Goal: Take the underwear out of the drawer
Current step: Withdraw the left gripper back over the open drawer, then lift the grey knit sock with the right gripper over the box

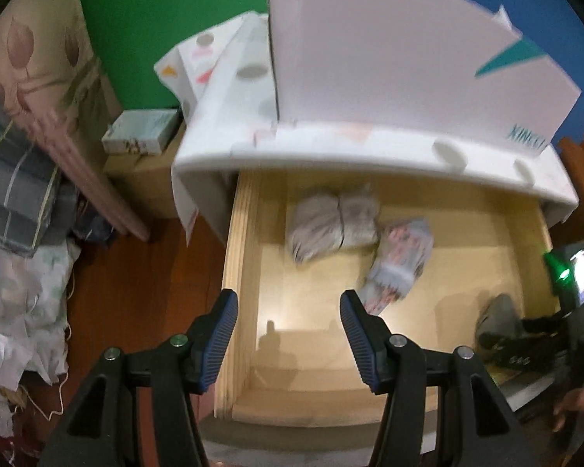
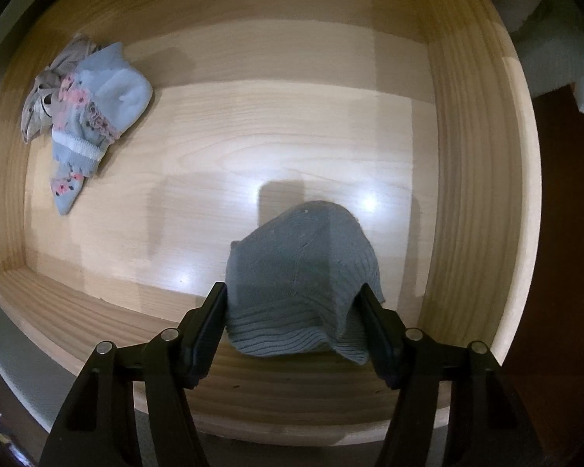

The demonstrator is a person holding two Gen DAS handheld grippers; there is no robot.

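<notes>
The wooden drawer (image 1: 315,295) is pulled open. In the left wrist view a beige folded garment (image 1: 333,225) and a blue floral underwear (image 1: 401,264) lie near the drawer's back. My left gripper (image 1: 288,334) is open and empty above the drawer's front left corner. In the right wrist view my right gripper (image 2: 294,327) stands wide, its jaws on both sides of a grey-blue ribbed underwear (image 2: 303,272) on the drawer floor (image 2: 253,136). The blue floral underwear (image 2: 93,116) and the beige garment (image 2: 39,93) lie far left. The right gripper (image 1: 525,342) shows at the drawer's right in the left wrist view.
A white patterned cover (image 1: 370,155) and a white board (image 1: 389,58) sit on the cabinet above the drawer. A small box (image 1: 140,132) sits on a low stand at left. Bedding (image 1: 23,194) is piled at far left on the red-brown floor (image 1: 144,292).
</notes>
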